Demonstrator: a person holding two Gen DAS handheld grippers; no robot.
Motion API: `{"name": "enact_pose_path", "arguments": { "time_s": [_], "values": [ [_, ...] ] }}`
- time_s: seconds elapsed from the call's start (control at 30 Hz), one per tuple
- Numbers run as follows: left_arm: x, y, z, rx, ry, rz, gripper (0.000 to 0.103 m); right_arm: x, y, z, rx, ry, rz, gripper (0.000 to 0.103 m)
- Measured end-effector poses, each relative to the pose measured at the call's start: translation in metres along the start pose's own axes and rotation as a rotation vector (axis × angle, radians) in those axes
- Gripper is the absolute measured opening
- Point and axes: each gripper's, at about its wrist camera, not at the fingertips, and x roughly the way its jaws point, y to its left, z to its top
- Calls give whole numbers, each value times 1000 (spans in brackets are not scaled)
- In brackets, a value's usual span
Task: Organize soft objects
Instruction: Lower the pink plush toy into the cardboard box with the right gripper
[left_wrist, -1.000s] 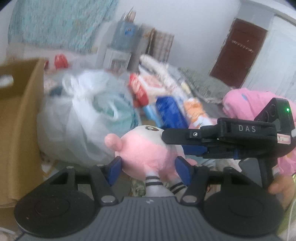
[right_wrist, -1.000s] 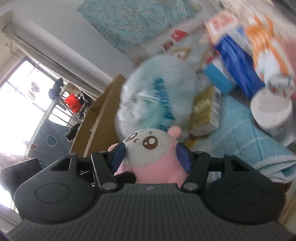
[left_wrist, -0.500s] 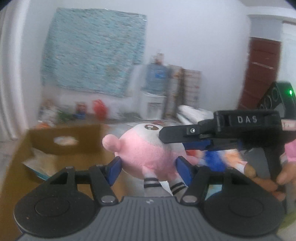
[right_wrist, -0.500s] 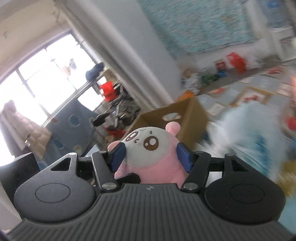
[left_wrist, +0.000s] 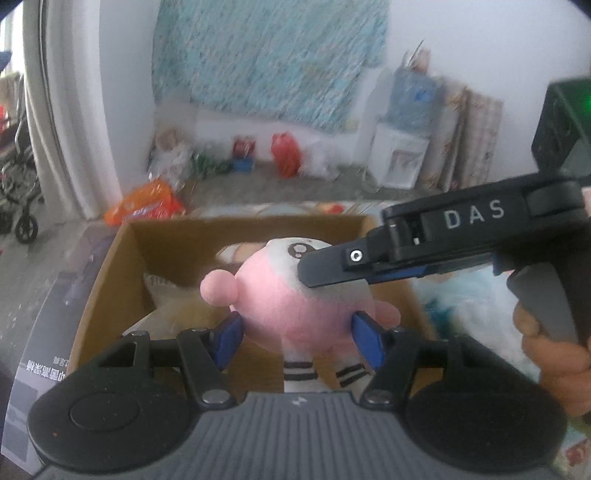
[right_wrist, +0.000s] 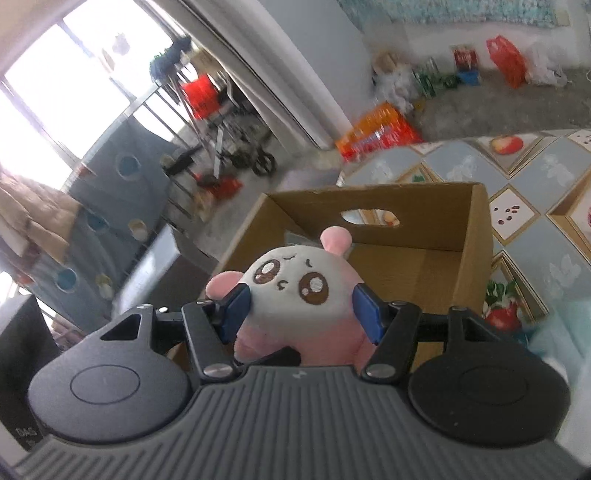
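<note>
The cardboard box (right_wrist: 476, 236) stands open-topped, with bare floor inside at its far end. A cream plush (left_wrist: 177, 306) takes up its near left part. An orange package (right_wrist: 376, 134) lies on the floor beyond.

Pink and white plush toy (right_wrist: 295, 295), brown cardboard box (right_wrist: 476, 236)

The toy has brown embroidered eyes and black-striped white legs; blue fingertips (left_wrist: 364, 338) flank it; an orange pack (right_wrist: 376, 134) lies beyond; the mat (right_wrist: 546, 166) shows fruit-patterned squares.

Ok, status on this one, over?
Both grippers, left and right, shut on pink plush toy. Toy above open cardboard box. Nothing blocking.
</note>
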Motion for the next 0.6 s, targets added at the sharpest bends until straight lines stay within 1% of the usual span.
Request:
{"name": "enact_pose_path", "arguments": {
  "time_s": [0.1,0.13,0.3,0.33,0.37,0.47,0.53,0.6],
  "values": [
    [24,12,6,-9,50,41,66,35,-3,12,6,54,-31,62],
    [25,15,2,-12,62,52,66,45,-4,16,10,69,-38,62],
    [49,26,2,-14,132,106,63,96,-6,29,16,140,-60,62],
    [53,28,2,-12,140,115,61,105,-6,29,13,155,-66,62],
    [57,28,2,-3,145,121,57,113,-6,29,13,163,-73,62],
    [64,28,-1,9,162,139,58,129,-9,28,14,178,-85,62],
    [65,27,-2,20,160,144,60,136,-10,28,-1,179,-107,64],
    [62,25,-3,36,154,149,59,139,-14,29,11,173,-105,65]
  ]
}}
